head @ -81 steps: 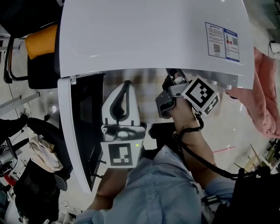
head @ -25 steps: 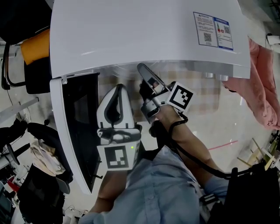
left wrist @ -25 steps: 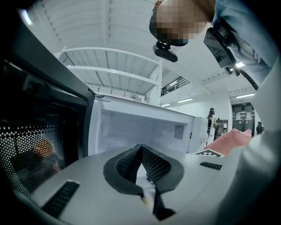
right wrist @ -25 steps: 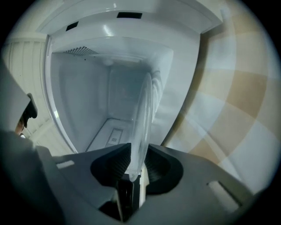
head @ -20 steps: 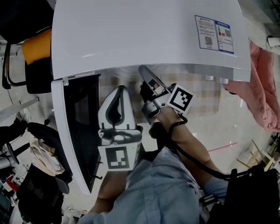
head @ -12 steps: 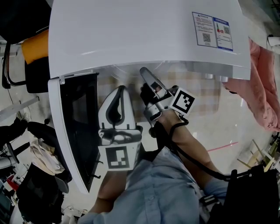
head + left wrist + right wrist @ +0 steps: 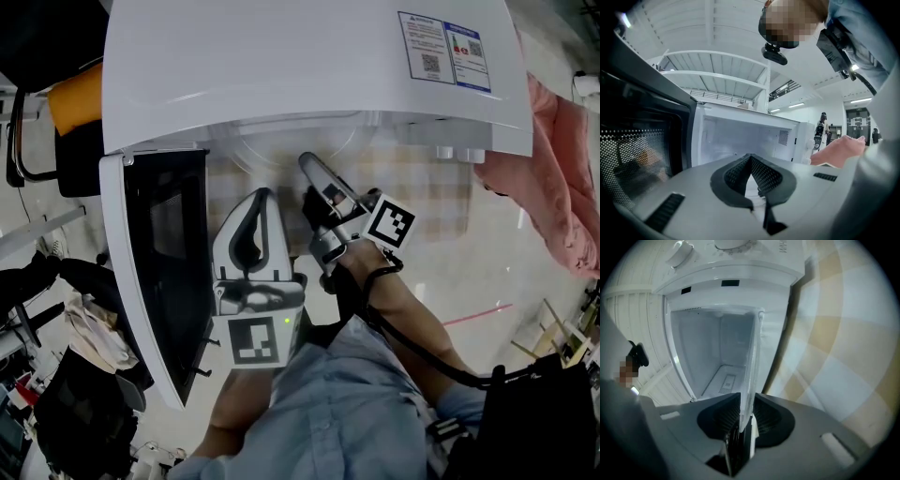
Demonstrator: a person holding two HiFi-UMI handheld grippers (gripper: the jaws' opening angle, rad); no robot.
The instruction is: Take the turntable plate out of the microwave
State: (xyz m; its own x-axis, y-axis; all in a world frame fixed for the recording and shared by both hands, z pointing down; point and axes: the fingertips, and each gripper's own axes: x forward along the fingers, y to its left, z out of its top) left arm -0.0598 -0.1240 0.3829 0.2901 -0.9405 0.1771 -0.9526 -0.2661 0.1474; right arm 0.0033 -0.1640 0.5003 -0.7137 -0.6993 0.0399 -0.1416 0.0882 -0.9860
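Note:
The white microwave (image 7: 309, 66) stands with its door (image 7: 155, 272) swung open to the left. The clear glass turntable plate (image 7: 272, 150) shows as a pale curved rim just outside the front edge. My right gripper (image 7: 309, 164) is shut on that rim. Its jaws have just been opening a little, with the plate still between the pads. In the right gripper view the plate (image 7: 752, 362) runs edge-on from the jaws of my right gripper (image 7: 746, 416) toward the empty cavity (image 7: 708, 348). My left gripper (image 7: 262, 194) hangs shut and empty before the opening; its tips (image 7: 750, 159) meet.
A pink cloth (image 7: 553, 187) lies at the right. A chair with an orange cushion (image 7: 80, 94) stands at the far left, and bags (image 7: 84, 328) sit beyond the door. The surface below is checked beige and white (image 7: 422, 197). The control knobs (image 7: 682, 251) sit beside the cavity.
My right gripper has drawn back a little from the microwave front, and more of the plate's rim shows outside the cavity. The left gripper has stayed where it was.

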